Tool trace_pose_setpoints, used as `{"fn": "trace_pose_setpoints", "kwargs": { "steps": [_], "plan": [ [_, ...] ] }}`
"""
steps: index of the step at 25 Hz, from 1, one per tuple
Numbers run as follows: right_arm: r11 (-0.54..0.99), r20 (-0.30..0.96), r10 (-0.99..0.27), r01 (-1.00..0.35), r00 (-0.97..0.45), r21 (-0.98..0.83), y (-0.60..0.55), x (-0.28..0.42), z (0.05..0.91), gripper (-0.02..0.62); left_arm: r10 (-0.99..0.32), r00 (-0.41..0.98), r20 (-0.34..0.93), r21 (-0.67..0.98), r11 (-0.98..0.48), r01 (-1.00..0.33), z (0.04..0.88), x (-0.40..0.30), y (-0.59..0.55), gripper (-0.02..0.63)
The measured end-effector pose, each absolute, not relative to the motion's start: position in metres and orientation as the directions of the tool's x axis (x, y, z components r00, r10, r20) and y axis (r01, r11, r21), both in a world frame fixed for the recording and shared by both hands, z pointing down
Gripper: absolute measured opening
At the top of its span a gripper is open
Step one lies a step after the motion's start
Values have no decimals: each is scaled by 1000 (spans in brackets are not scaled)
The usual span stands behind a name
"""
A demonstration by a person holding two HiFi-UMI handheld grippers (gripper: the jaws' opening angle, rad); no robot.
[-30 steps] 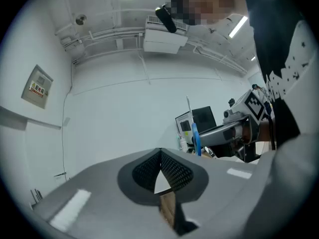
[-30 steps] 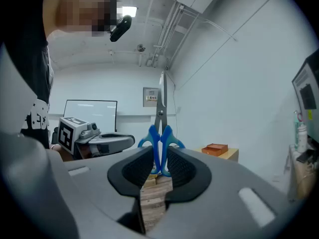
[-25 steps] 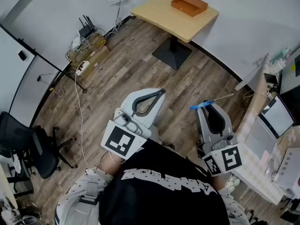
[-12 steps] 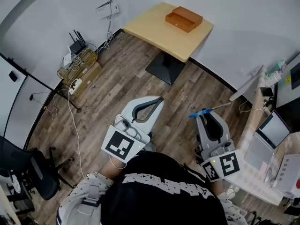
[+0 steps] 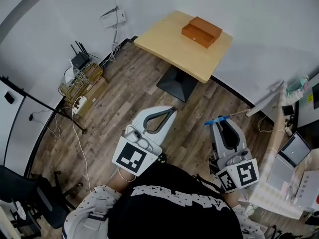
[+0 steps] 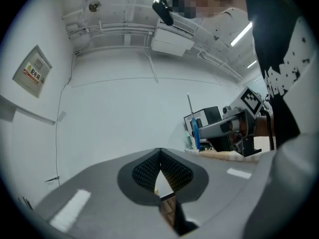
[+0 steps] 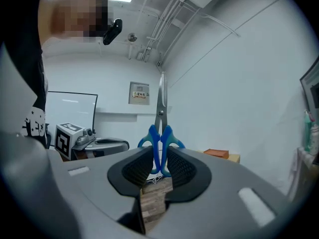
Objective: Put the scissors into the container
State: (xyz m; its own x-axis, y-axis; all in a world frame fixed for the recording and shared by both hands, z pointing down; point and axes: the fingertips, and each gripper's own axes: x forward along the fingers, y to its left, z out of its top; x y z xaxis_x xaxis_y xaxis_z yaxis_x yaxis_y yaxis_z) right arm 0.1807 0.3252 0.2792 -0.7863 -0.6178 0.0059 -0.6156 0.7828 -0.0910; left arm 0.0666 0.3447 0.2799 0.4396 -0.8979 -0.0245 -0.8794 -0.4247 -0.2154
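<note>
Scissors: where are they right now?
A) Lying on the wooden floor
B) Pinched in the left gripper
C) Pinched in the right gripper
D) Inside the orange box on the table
C: in the right gripper view, the right gripper is shut on the blue handles of the scissors, with the blades pointing out.

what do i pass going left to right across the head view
black router with antennas → grey left gripper → grey right gripper holding blue-handled scissors → open grey laptop
</note>
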Motion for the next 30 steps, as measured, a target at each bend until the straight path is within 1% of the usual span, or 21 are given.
{"fn": "trace_pose_setpoints", "kwargs": {
  "steps": [5,8,14,19,24,30],
  "plan": [
    [761,19,-645,-644,-764,-79,309,140,279,103,-890,455,-19,-185,-444,-877,281,20,327,2],
    [738,36,-671,-671,-741,-69,302,127,281,103,-884,468,-3,-150,-462,-874,289,3,316,2],
    [690,65,-718,-721,-693,-72,290,132,283,103,-846,533,-3,-112,-529,-841,299,8,296,2],
    [674,85,-730,-735,-678,-73,280,138,285,103,-825,565,0,-89,-562,-822,302,16,281,2],
    [673,74,-732,-736,-677,-76,265,144,287,103,-821,571,1,-97,-569,-817,302,20,270,2],
    [699,51,-708,-710,-704,-83,230,141,286,103,-838,545,18,-111,-543,-832,299,17,244,2]
  ]
}}
